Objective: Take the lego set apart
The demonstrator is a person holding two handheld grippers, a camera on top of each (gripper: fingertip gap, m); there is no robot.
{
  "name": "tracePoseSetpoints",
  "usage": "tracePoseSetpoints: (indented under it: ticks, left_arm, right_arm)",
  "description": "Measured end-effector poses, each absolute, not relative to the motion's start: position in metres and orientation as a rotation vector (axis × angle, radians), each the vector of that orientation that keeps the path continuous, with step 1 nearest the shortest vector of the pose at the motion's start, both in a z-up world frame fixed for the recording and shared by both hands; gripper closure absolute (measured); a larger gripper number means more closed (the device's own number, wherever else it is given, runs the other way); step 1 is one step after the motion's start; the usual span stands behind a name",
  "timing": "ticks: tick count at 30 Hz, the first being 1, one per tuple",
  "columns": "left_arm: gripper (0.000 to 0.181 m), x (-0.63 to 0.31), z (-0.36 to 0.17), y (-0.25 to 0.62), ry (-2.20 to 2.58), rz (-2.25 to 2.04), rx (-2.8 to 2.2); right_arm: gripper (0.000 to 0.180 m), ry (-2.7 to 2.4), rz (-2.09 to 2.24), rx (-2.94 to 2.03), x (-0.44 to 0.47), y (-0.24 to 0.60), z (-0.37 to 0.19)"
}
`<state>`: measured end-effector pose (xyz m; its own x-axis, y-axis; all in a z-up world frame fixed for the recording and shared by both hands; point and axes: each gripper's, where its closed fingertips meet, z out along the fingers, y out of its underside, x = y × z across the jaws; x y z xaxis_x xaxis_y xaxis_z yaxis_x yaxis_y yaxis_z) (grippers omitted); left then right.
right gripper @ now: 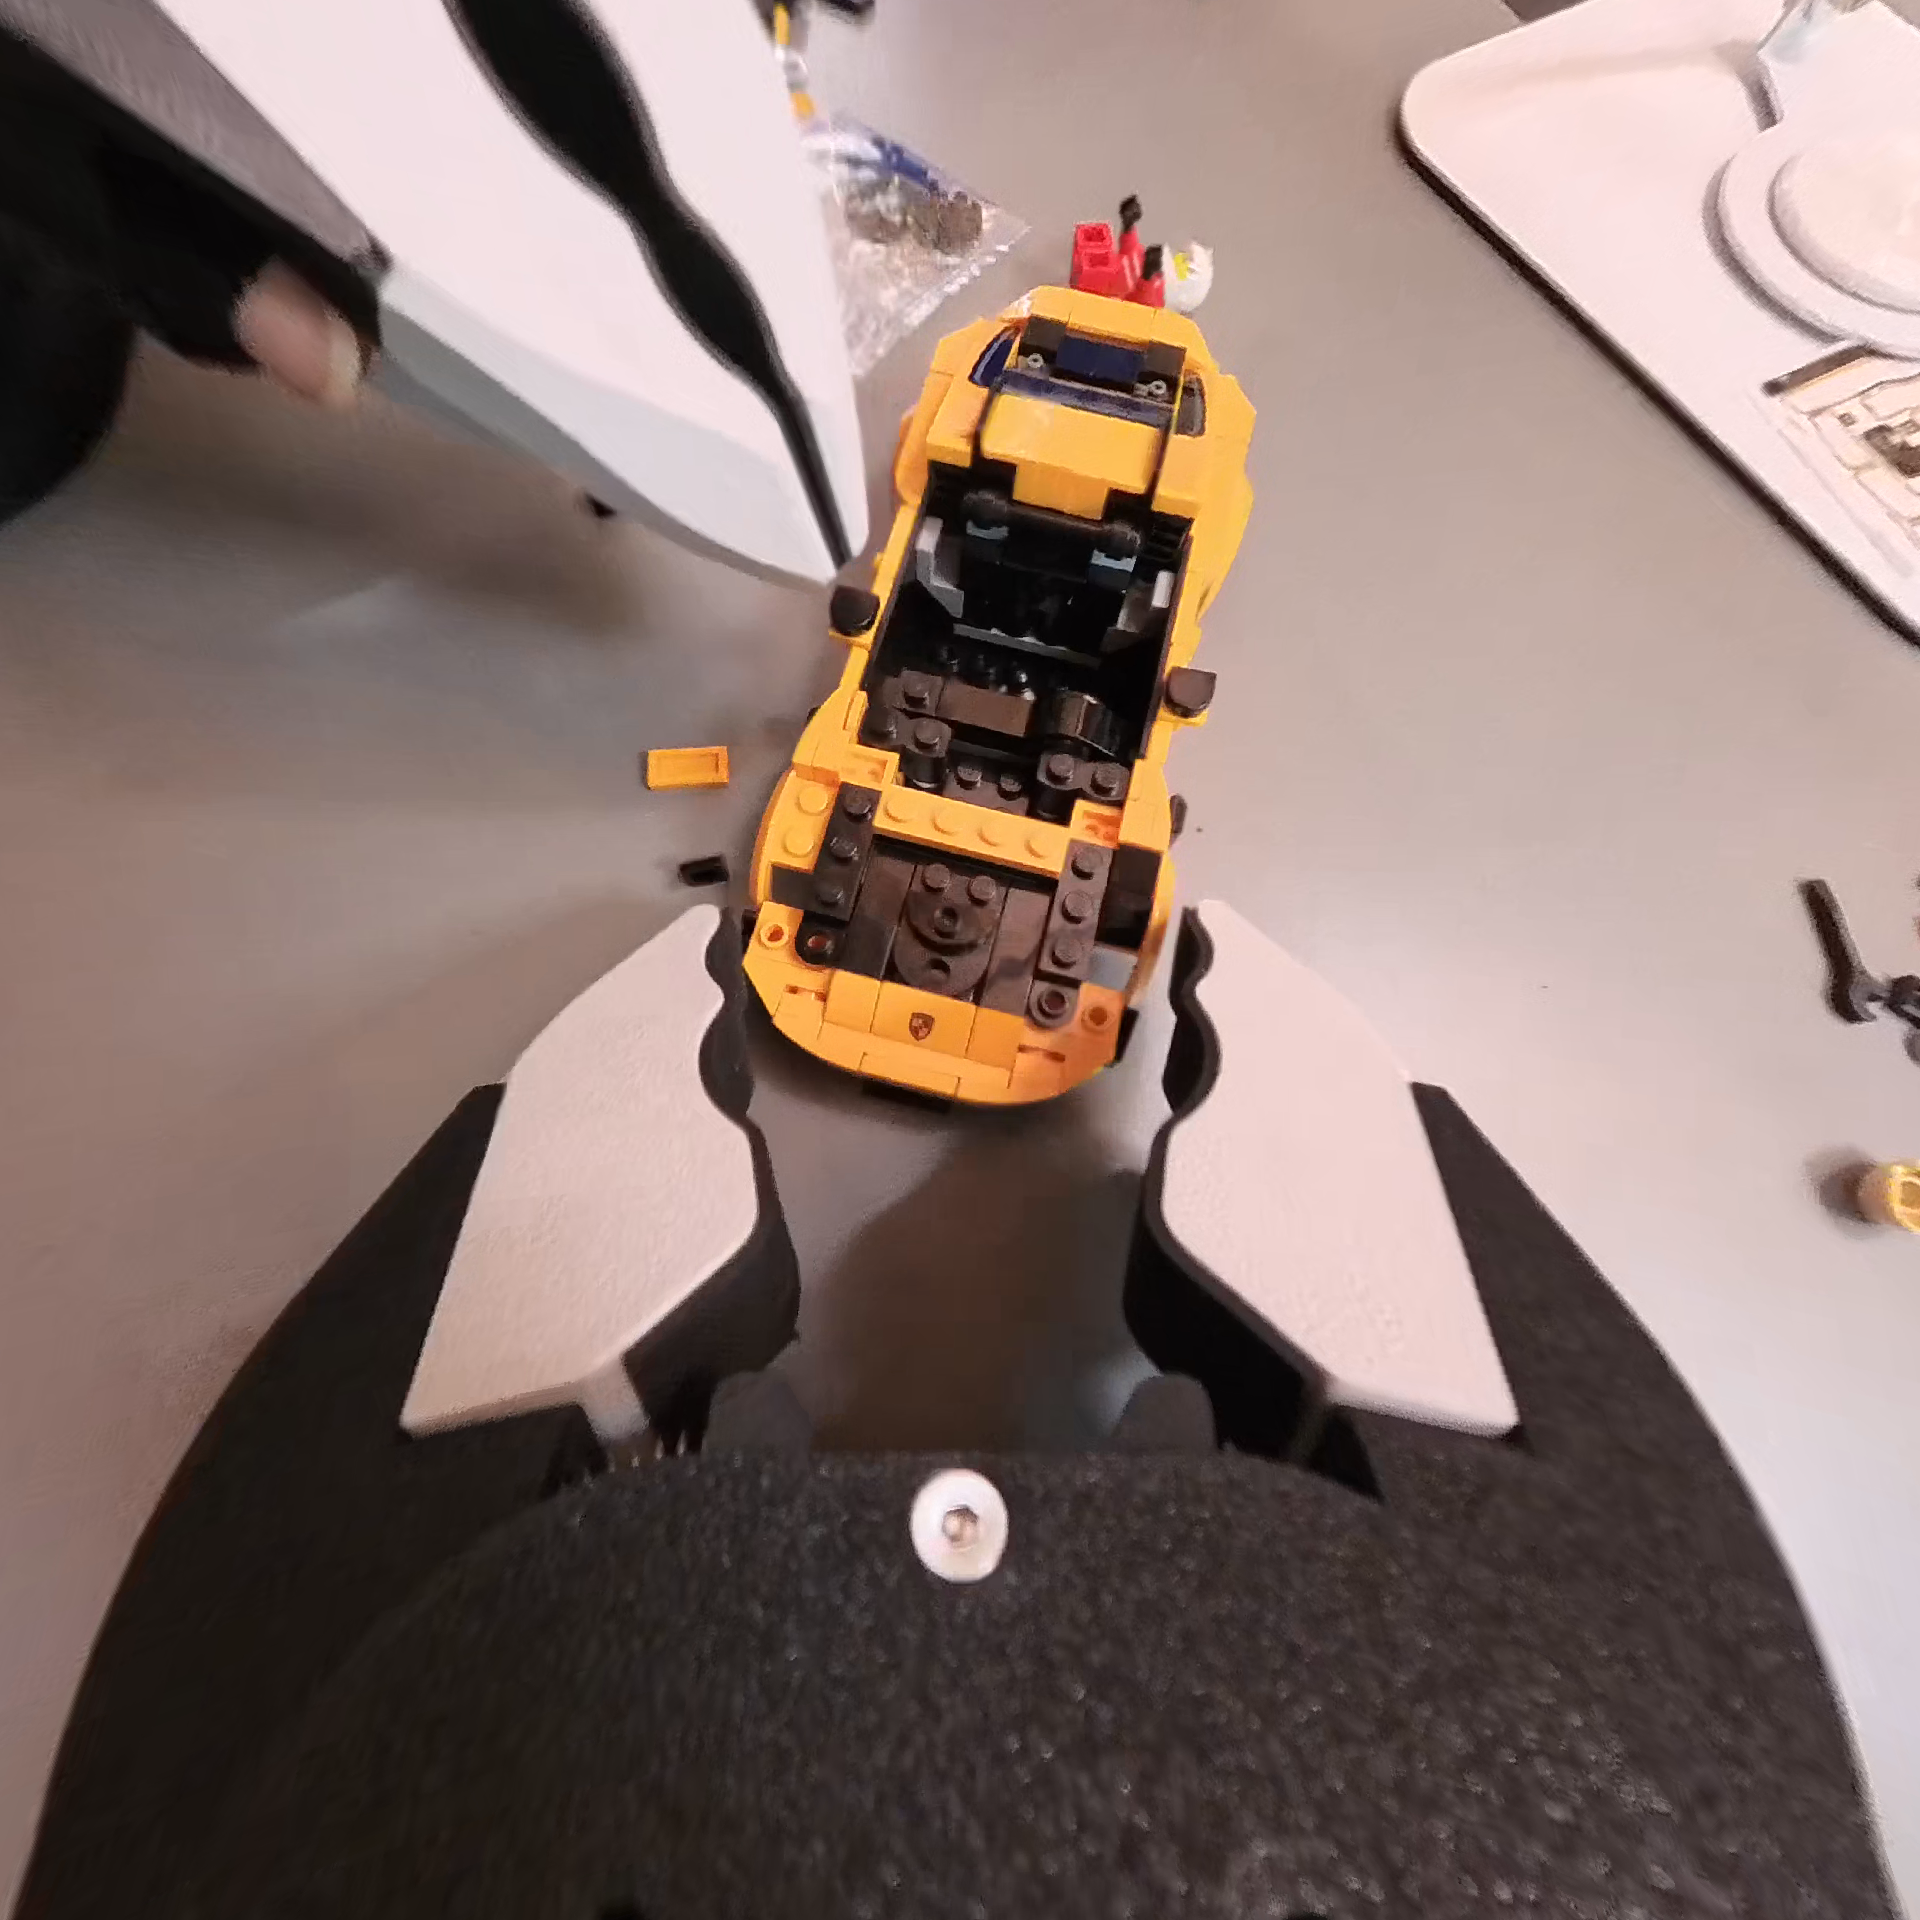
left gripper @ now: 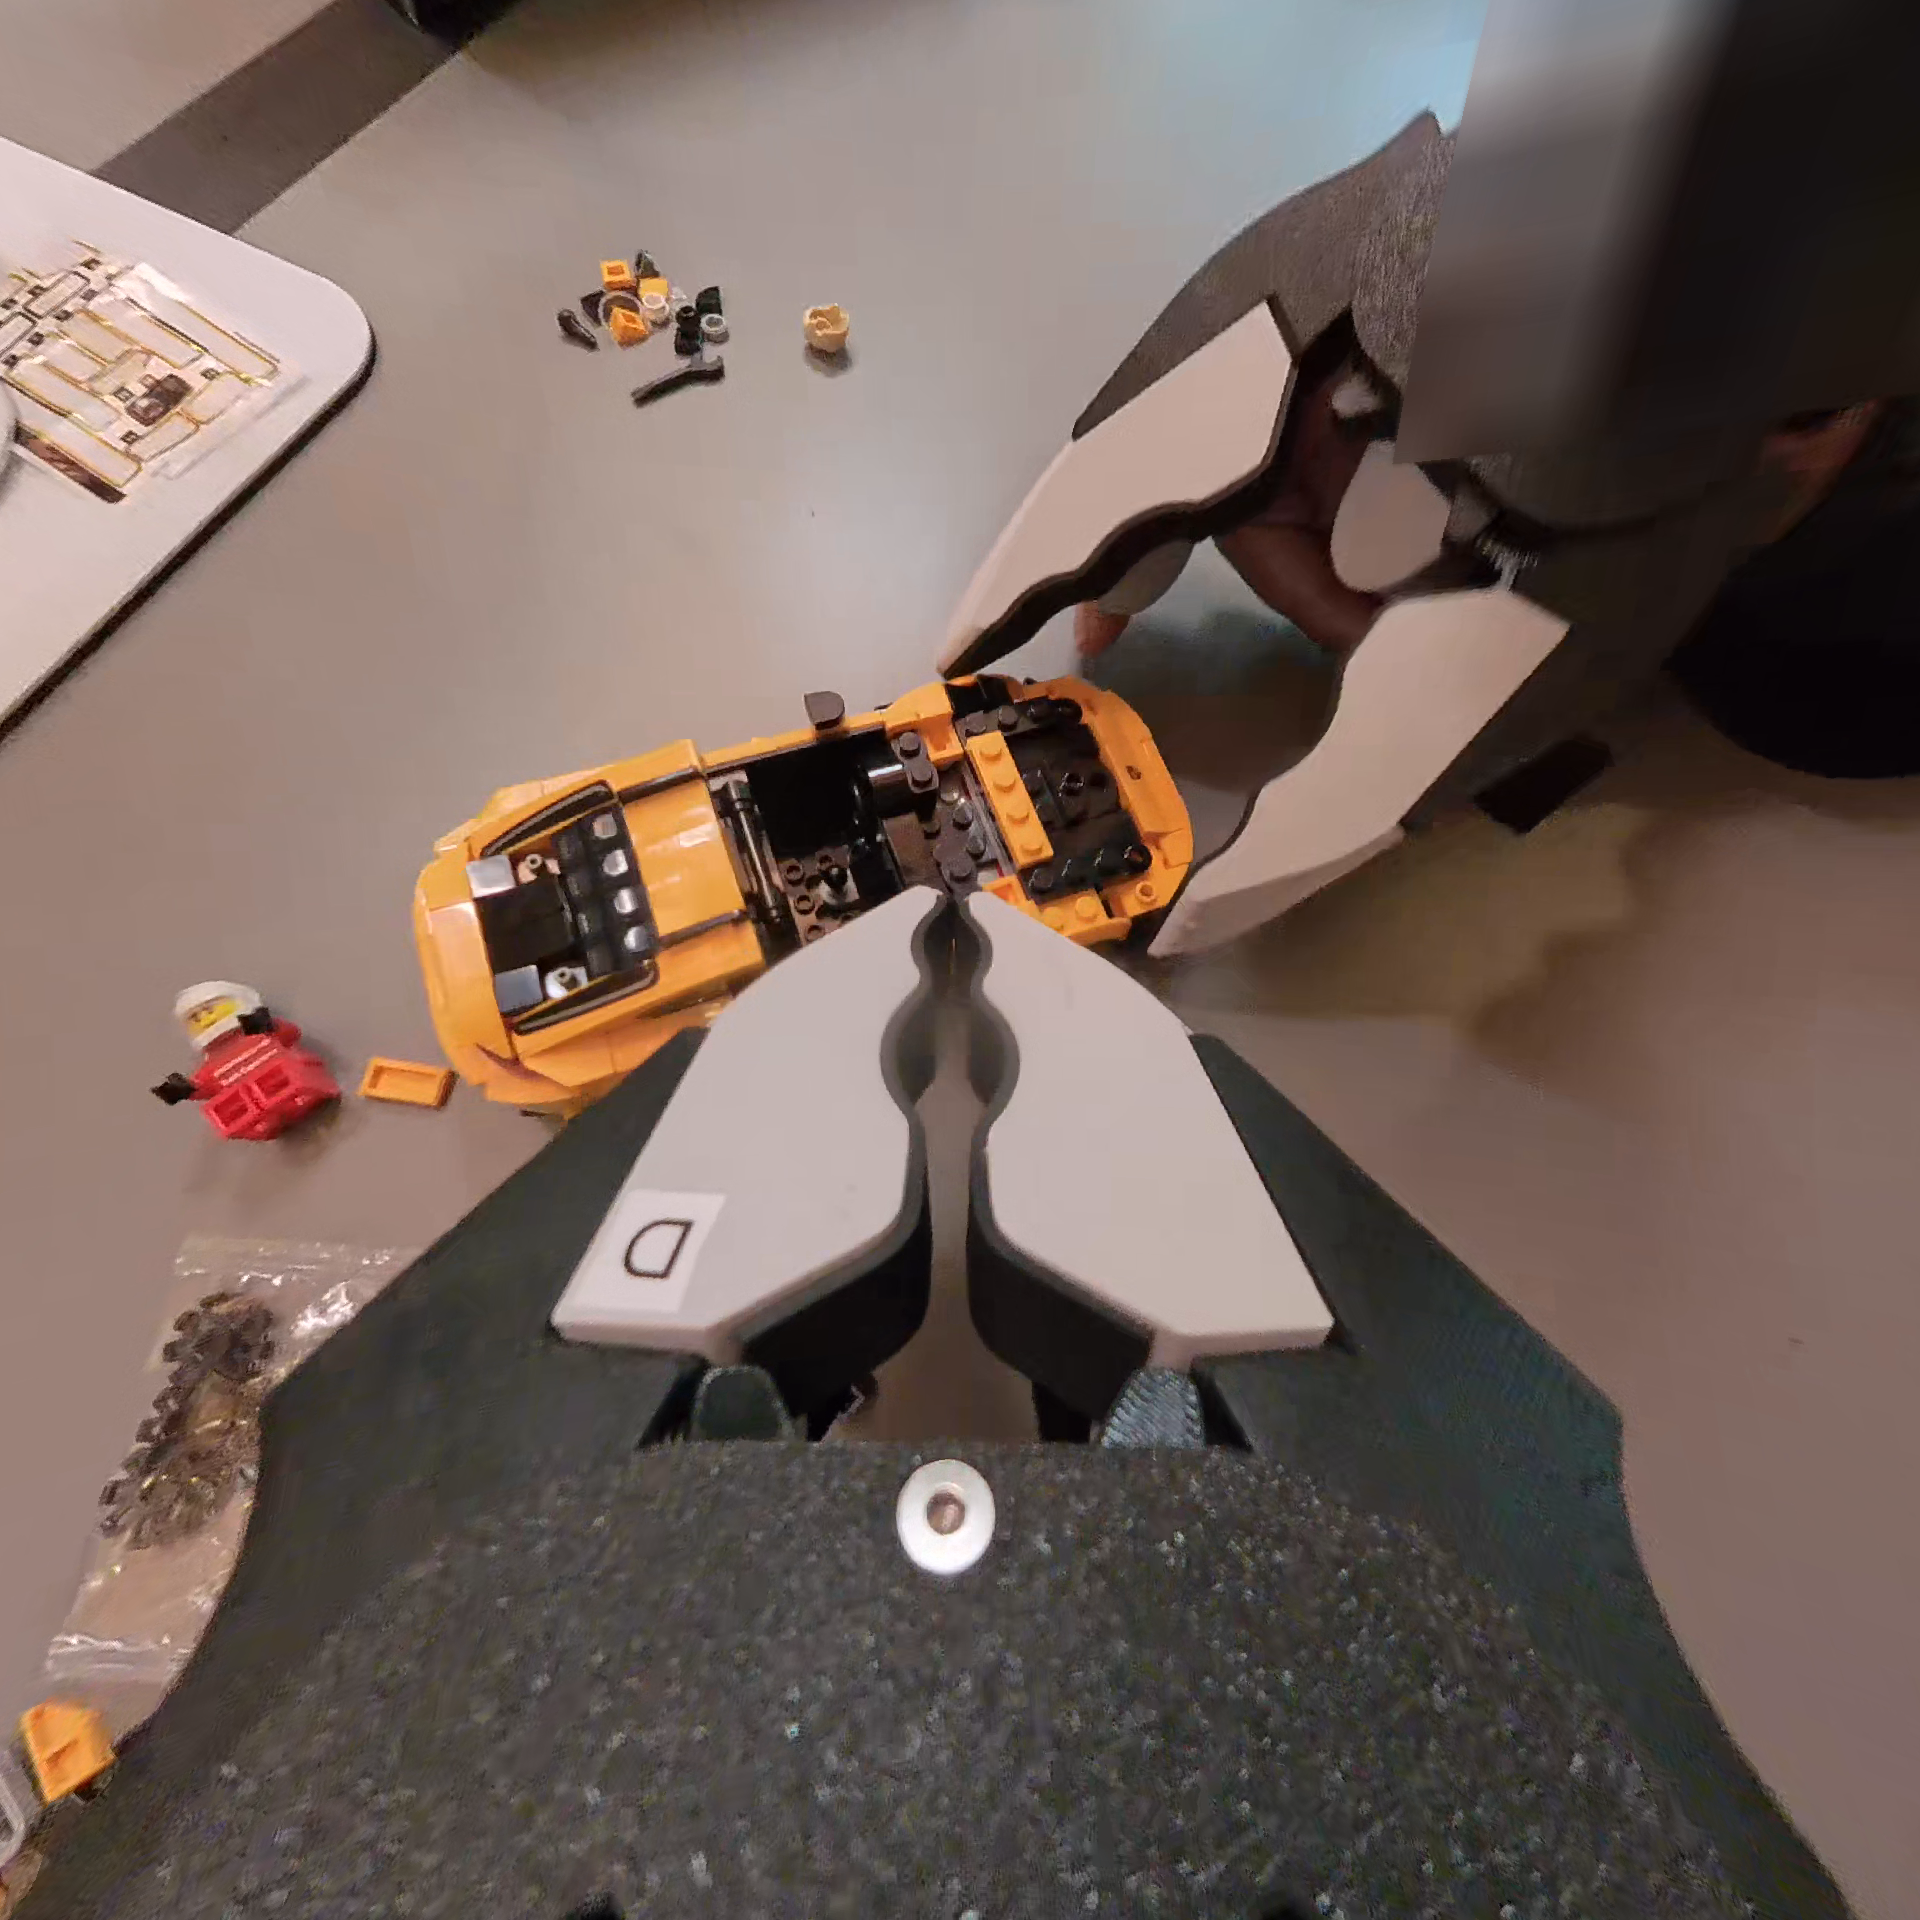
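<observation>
The yellow lego car (left gripper: 665,862) lies on the grey table with its roof off and its black inside showing; it also shows in the right wrist view (right gripper: 1070,436). My right gripper (right gripper: 951,914) is open, one finger on each side of the car's near end, not squeezing it. It also shows in the left wrist view (left gripper: 1049,810), straddling that end. My left gripper (left gripper: 951,904) is shut, its tips at the car's side by the black studs. In the right wrist view the left gripper (right gripper: 836,566) sits beside the car's black mirror. I see nothing between its tips.
A red minifigure (left gripper: 244,1060) and a loose orange tile (left gripper: 407,1081) lie beside the car. A pile of small parts (left gripper: 649,312) and a tan piece (left gripper: 828,324) lie farther off. A plastic bag (left gripper: 197,1382) of parts and a white tray (left gripper: 312,312) holding a sheet are at the left. Left tips to right tips: about 6 cm.
</observation>
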<state>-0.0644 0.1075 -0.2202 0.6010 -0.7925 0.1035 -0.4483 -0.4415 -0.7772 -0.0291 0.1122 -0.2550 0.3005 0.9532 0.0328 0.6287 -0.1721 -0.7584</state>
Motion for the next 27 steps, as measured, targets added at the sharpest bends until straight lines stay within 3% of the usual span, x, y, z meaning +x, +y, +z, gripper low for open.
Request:
tracePoseSetpoints:
  ticks: [3,5,22,27]
  left_arm:
    - [0.181,-0.068,-0.224,0.106,0.996,-0.564,-2.072]
    - [0.149,-0.068,-0.227,0.105,1.012,-0.559,-2.068]
    - [0.158,-0.055,-0.24,0.088,1.228,-0.543,-1.98]
    - [0.161,-0.054,-0.24,0.088,1.2,-0.571,-1.987]
  right_arm:
    - [0.111,-1.38,0.809,-1.92,-0.028,0.104,-0.247]
    - [0.125,-1.355,0.979,-1.934,-0.028,0.096,-0.241]
    - [0.166,-1.306,0.765,-1.96,-0.028,0.108,-0.24]
    - [0.167,-1.293,0.755,-2.03,-0.03,0.11,-0.241]
